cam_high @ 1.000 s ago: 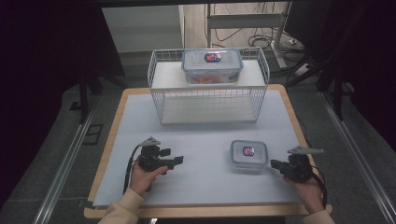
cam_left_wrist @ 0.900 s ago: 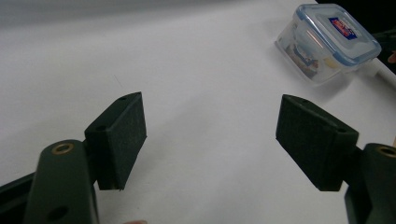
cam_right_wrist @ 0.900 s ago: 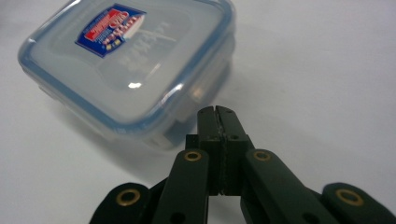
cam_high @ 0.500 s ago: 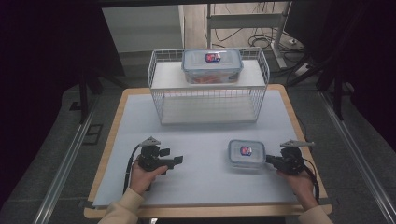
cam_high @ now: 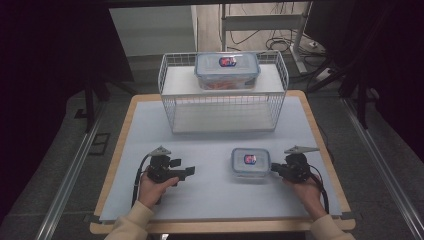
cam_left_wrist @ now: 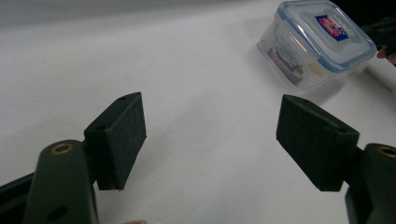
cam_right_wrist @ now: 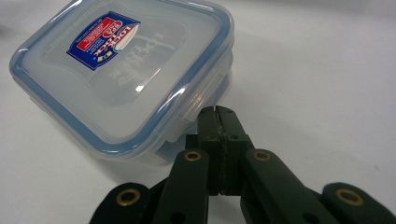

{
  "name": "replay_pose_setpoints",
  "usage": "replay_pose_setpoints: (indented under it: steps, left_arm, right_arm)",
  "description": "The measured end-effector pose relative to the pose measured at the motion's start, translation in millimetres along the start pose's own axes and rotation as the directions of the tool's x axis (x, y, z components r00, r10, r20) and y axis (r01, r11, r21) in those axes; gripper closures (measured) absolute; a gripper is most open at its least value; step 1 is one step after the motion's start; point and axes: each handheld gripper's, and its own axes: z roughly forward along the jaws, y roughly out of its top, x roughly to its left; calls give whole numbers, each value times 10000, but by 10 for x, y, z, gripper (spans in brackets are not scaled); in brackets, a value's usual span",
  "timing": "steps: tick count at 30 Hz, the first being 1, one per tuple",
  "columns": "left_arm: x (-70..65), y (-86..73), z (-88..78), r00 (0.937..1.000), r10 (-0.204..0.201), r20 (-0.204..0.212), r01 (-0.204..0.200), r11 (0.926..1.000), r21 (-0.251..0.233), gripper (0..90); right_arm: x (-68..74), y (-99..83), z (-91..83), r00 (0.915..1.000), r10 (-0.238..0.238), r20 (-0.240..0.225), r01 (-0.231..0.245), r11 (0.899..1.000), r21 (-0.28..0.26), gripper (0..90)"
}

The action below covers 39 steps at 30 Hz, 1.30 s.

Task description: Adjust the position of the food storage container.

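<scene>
Right gripper [cam_right_wrist: 218,122]: we see its jaws pressed together, tips touching the small container's [cam_right_wrist: 123,74] side latch, gripping nothing.
Left gripper [cam_left_wrist: 210,140]: jaws spread wide, empty, at 8 o'clock on the table [cam_high: 210,130].
Small container: at 4 o'clock, roughly square, label up.
Large container [cam_high: 227,70]: on the wire basket [cam_high: 222,102] at 12 o'clock, long axis 9-to-3.
Hard to make out: both containers' contents.

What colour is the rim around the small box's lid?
Blue, around a clear lid on the small box; the right gripper view shows it best.
</scene>
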Motion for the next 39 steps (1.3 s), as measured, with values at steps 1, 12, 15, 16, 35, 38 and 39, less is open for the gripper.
replay_pose_setpoints:
  steps: [1, 12, 15, 16, 35, 38, 39]
  left_arm:
    - [3, 0, -1, 10000, -2, -12, 2, 10000, 6, 238]
    - [19, 2, -12, 10000, -28, -9, 28, 10000, -29, 239]
    - [23, 2, -16, 10000, -22, -38, 22, 10000, -39, 239]
    - [23, 2, -15, 10000, -18, -37, 18, 10000, -38, 239]
    - [51, -1, -35, 9999, -88, -144, 87, 9999, -80, 241]
    - [50, 0, -42, 9998, -111, -166, 110, 9999, -105, 241]
    - [51, 1, -45, 9998, -126, -172, 124, 9999, -114, 241]
  right_arm:
    - [14, 9, 12, 10000, -32, -10, 32, 10000, 17, 894]
    - [213, 132, 237, 9990, -374, -229, 375, 9993, 55, 894]
    - [274, 160, 295, 9983, -510, -270, 512, 9987, 52, 894]
    - [301, 172, 321, 9977, -605, -304, 606, 9981, 47, 894]
    - [360, 265, 324, 9974, -604, -388, 594, 9979, -252, 894]
    - [318, 258, 254, 9974, -550, -464, 533, 9978, -382, 893]
    - [303, 252, 232, 9975, -520, -480, 502, 9980, -390, 893]
